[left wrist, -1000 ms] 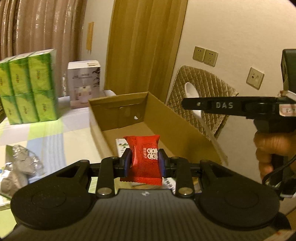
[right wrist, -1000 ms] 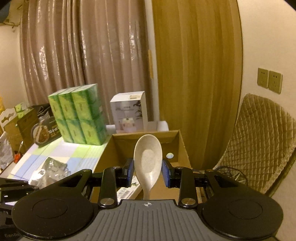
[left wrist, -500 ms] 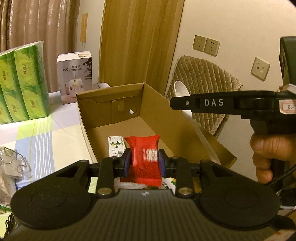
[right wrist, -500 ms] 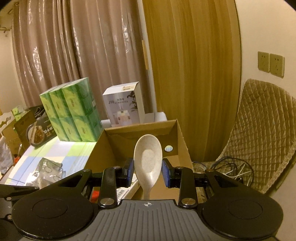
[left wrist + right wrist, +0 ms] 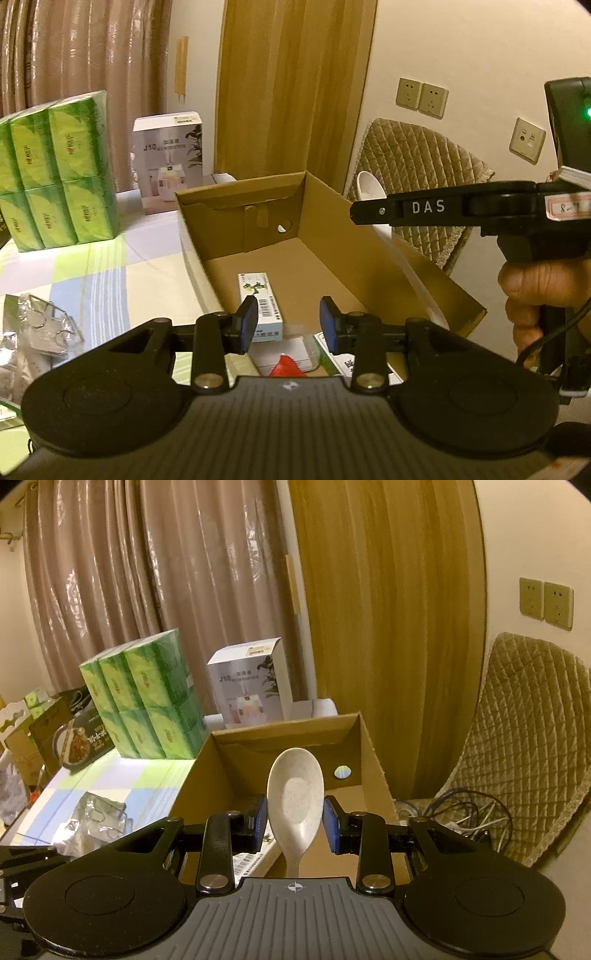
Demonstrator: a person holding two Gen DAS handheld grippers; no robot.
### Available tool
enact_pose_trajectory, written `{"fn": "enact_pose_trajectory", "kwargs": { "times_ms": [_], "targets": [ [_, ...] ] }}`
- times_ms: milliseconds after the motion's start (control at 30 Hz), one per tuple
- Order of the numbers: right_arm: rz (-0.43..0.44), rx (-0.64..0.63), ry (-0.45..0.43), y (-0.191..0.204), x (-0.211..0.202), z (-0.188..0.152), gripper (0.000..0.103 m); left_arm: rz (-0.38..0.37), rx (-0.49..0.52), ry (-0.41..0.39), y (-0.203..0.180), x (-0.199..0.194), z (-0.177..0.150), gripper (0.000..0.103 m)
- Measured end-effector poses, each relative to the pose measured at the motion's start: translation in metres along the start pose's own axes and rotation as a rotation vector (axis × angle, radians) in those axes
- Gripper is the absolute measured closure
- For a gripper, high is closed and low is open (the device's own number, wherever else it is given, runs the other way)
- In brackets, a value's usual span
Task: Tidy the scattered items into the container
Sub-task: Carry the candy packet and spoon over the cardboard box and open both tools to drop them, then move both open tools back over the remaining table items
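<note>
From the left wrist, the left gripper [image 5: 288,325] is hanging over the near end of the box [image 5: 373,254] with its fingers spread wide and nothing between them. A red packet [image 5: 286,367] is lying low in the box, just under the gripper, and most of it is hiding behind the gripper body, so it is hard to say how it is lying. A small white carton [image 5: 260,304] is lying flat on the box floor. The right gripper [image 5: 373,214] is reaching in from the side with the spoon [image 5: 369,188], and the two grippers are sitting near each other, so they could be bumping if both are moving at once. A clear bag [image 5: 37,328] is sitting on the worktop [image 5: 129,266], outside the box. From the right wrist, the right gripper [image 5: 294,818] is pinching the spoon [image 5: 295,797] at the sides of its bowl, above the box [image 5: 373,764]. The bowl is smooth and round, so the spoon could be slipping or tipping. Its handle end is hiding under the gripper body. If it is being let go too near the right wall, it might be landing on the edge and falling out toward the cables [image 5: 465,812]. The box floor under the spoon is mostly hidden.
</note>
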State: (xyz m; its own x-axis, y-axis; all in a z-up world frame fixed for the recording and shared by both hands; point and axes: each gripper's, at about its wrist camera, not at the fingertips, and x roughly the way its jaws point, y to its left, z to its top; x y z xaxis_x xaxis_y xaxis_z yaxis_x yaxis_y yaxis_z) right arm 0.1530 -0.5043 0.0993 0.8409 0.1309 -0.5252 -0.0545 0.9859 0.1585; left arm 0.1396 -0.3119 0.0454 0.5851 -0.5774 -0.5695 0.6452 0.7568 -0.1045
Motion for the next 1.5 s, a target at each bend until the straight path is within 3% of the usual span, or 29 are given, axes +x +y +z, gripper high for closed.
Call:
{"fn": "enact_pose_trajectory", "kwargs": {
  "times_ms": [67, 133, 200, 567, 900, 1033, 1200, 1300, 1367, 1500],
  "targets": [
    [0.013, 0.008, -0.003, 0.000, 0.001, 0.001, 0.073, 0.003, -0.009, -0.002, 0.003, -0.003, -0.001, 0.072],
    [0.017, 0.024, -0.006, 0.000, 0.002, 0.002, 0.058, 0.006, -0.016, -0.006, 0.006, -0.006, -0.002, 0.072],
    [0.015, 0.033, -0.013, -0.001, 0.000, 0.002, 0.053, 0.010, -0.019, -0.011, 0.009, -0.009, -0.004, 0.071],
    [0.010, 0.025, -0.008, 0.008, -0.013, -0.009, 0.052, 0.047, -0.059, -0.022, 0.028, -0.030, -0.016, 0.070],
    [0.045, -0.002, 0.018, 0.041, -0.024, -0.020, 0.047, 0.090, -0.083, -0.018, 0.050, -0.055, -0.034, 0.068],
    [0.059, -0.016, 0.022, 0.054, -0.029, -0.024, 0.044, 0.118, -0.098, -0.023, 0.062, -0.068, -0.042, 0.063],
    [0.089, -0.039, 0.018, 0.076, -0.036, -0.027, 0.031, 0.153, -0.115, -0.023, 0.079, -0.087, -0.056, 0.054],
    [0.127, -0.055, 0.011, 0.093, -0.042, -0.029, 0.024, 0.184, -0.122, -0.012, 0.092, -0.101, -0.070, 0.042],
    [0.154, -0.067, 0.010, 0.105, -0.044, -0.031, 0.020, 0.206, -0.130, -0.005, 0.102, -0.111, -0.082, 0.026],
    [0.202, -0.085, 0.017, 0.131, -0.044, -0.037, 0.013, 0.252, -0.155, 0.024, 0.125, -0.129, -0.105, 0.020]
  ]
}}
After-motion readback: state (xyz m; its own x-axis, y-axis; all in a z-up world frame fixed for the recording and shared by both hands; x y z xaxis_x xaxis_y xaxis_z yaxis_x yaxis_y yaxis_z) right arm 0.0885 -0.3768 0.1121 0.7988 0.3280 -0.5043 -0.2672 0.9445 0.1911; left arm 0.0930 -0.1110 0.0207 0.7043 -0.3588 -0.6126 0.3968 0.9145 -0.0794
